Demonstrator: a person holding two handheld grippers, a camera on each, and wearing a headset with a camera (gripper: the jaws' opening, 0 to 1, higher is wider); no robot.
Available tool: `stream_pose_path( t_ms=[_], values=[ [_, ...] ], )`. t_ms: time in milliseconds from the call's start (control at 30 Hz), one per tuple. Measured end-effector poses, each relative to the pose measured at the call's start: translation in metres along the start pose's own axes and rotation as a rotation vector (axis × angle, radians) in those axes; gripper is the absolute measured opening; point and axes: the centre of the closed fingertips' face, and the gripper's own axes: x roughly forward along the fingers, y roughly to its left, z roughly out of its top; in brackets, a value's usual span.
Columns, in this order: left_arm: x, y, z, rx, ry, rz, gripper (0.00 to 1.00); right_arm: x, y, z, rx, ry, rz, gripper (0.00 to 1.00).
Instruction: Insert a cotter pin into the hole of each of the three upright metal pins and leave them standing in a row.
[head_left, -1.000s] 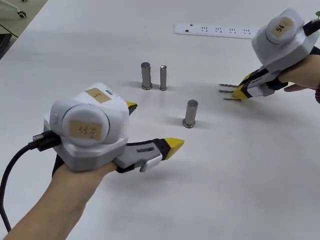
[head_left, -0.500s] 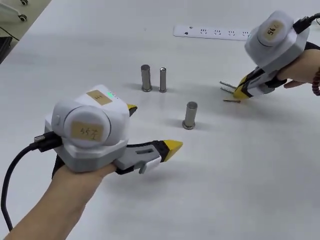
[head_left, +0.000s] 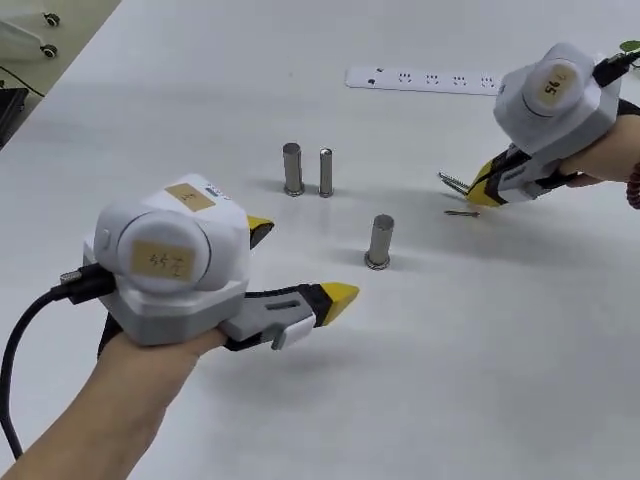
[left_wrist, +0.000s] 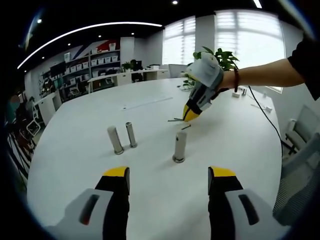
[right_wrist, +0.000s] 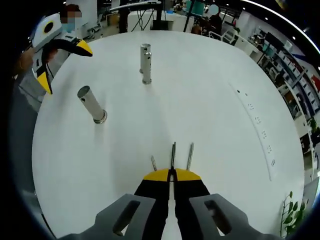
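Observation:
Three upright metal pins stand on the white table: two close together (head_left: 292, 168) (head_left: 326, 172) and one apart, nearer me (head_left: 380, 242). My right gripper (head_left: 480, 195) hovers to their right, shut on thin cotter pins (head_left: 452, 182) that stick out past its tips (right_wrist: 173, 155). One loose cotter pin (head_left: 462, 212) lies on the table just below it. My left gripper (head_left: 298, 262) is held open, with nothing between its fingers, at the lower left and points toward the nearer pin (left_wrist: 180, 146). The paired pins (left_wrist: 115, 140) stand left of it in the left gripper view.
A white power strip (head_left: 420, 78) lies along the far side of the table. A black cable trails from the left gripper's rear. Bare white tabletop (head_left: 480, 350) surrounds the pins. Office shelves and a potted plant (left_wrist: 220, 56) stand beyond the table.
One cotter pin has come out of the right gripper and now lies on the table. The right gripper has risen slightly. The left gripper has stayed about where it was.

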Motion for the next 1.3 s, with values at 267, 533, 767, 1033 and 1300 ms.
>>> stream_pose_path(
  t_ms=[267,533,767,1033,1300],
  values=[
    [0.005,-0.003,0.009,0.018,0.004,-0.027,0.56,-0.017,0.014,0.013,-0.055,-0.047,-0.035,0.00],
    [0.007,-0.009,0.020,-0.008,-0.001,-0.064,0.52,-0.033,0.043,0.028,-0.149,-0.061,-0.038,0.00],
    [0.010,-0.014,0.023,-0.058,0.021,-0.099,0.47,-0.044,0.070,0.042,-0.214,-0.096,-0.028,0.00],
    [0.008,-0.022,0.030,-0.137,0.003,-0.145,0.39,-0.050,0.095,0.055,-0.280,-0.132,-0.012,0.00],
    [0.008,-0.032,0.032,-0.218,0.000,-0.187,0.31,-0.055,0.109,0.068,-0.329,-0.189,-0.004,0.00]
  ],
)
